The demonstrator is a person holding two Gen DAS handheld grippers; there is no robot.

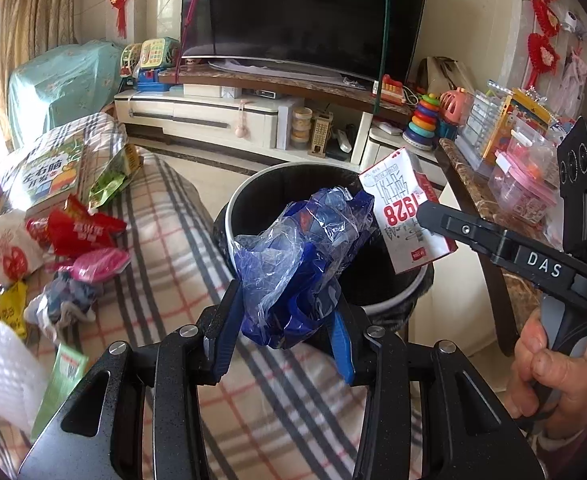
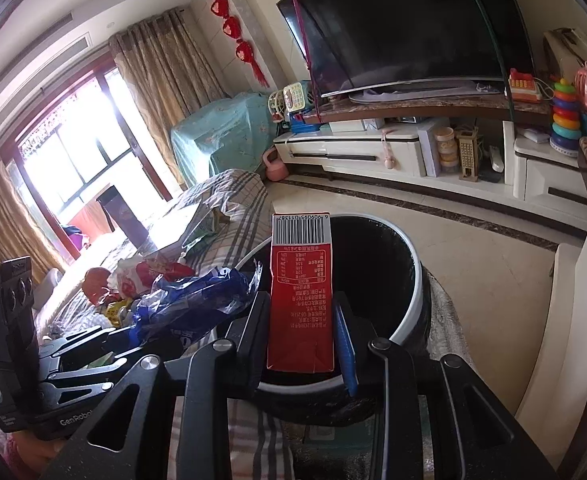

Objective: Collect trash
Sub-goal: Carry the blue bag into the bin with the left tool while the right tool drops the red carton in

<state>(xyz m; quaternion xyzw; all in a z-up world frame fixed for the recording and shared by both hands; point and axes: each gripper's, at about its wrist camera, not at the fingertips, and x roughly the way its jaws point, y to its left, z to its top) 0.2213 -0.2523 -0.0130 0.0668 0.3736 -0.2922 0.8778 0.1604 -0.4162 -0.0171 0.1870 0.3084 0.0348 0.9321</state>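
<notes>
Presently you are at the drop step: left hand-held gripper (image 1: 289, 320) clamps the blue plastic wrapper (image 1: 301, 256), right hand-held gripper (image 2: 301, 336) clamps the milk carton (image 2: 300, 296), both over the bin (image 1: 253, 192) at 12 o'clock. Next, release each inside the rim.

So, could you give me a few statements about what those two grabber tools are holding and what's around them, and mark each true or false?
1. The left gripper is clamped on a crumpled blue plastic wrapper. True.
2. The right gripper holds a green bottle. False: it is shut on a red and white carton.
3. A round bin with a black liner stands ahead of both grippers. True.
4. The carton is already lying inside the bin. False: it is held in the air near the bin's opening.
5. The checked cloth has no trash on it. False: snack wrappers lie there.
</notes>
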